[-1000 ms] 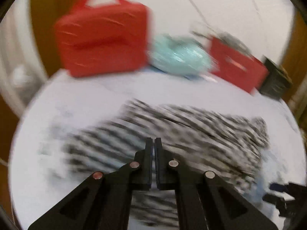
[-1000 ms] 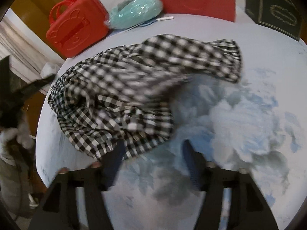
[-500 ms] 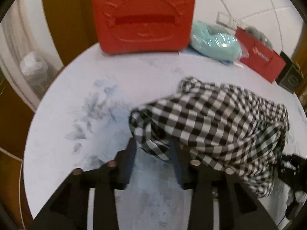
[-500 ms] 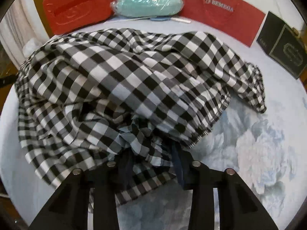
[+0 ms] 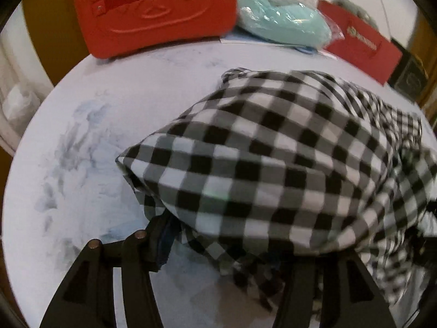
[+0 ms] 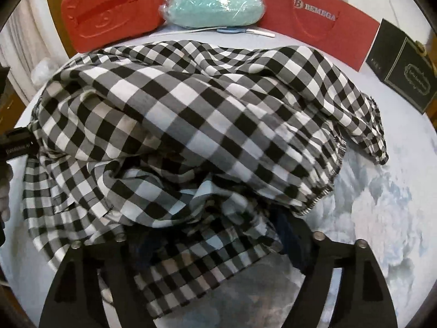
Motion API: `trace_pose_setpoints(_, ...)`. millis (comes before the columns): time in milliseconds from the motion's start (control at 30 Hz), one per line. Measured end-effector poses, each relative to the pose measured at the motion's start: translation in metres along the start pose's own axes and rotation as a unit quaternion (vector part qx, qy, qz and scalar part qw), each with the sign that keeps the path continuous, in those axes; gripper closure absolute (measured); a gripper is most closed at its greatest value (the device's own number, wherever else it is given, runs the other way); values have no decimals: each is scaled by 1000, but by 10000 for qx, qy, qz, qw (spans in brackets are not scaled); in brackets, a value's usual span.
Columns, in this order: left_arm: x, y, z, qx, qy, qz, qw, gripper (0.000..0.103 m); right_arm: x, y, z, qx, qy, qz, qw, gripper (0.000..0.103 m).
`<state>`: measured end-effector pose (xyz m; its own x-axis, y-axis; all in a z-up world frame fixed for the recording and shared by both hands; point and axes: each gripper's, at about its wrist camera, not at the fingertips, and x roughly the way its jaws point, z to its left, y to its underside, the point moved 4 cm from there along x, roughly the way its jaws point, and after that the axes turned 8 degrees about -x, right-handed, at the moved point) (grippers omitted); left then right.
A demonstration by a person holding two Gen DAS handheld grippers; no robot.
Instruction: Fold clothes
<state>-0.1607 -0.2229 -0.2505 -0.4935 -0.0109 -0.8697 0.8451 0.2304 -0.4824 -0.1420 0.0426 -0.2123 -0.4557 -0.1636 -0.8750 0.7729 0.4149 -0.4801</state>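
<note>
A black-and-white checked garment (image 5: pixel 273 164) lies bunched on the round white table (image 5: pixel 136 95). It also fills the right wrist view (image 6: pixel 191 125). My left gripper (image 5: pixel 226 243) is open with its jaws wide apart, pushed in at the garment's left corner; the cloth drapes over the right finger and hides its tip. My right gripper (image 6: pixel 215 235) is open too, its jaws wide apart around the garment's near edge, with cloth lying over and between the fingers (image 6: pixel 295 243).
Along the table's far edge stand a red case (image 6: pixel 112 13), a teal bundle in plastic (image 6: pixel 215 8), a red paper bag (image 6: pixel 316 19) and a black box (image 6: pixel 404 65). The table carries a blue-grey cloud print (image 6: pixel 382 205).
Both grippers have moved in closer to the garment and now reach under its edges. The left gripper was shut a second ago and has opened wide. The cloth has lifted and bunched more.
</note>
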Motion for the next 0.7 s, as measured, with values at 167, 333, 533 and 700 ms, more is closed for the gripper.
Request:
trace_pose_setpoints(167,-10,-2,-18,117,-91,-13,9999,94,-9,-3,-16,440,68,-63,9990,81)
trace_pose_setpoints(333,-61,-6,-32,23,490,-153,9987,94,-53,0,-60,1159,203,-655,9909,85)
trace_pose_setpoints(533,-125,18,-76,24,1462,168,9891,86,-151,30,-138,1556,1031,-1319,9735,86)
trace_pose_setpoints(700,-149,39,-110,224,1323,193,9908,70,-176,105,-204,1936,1738,-829,9620,87)
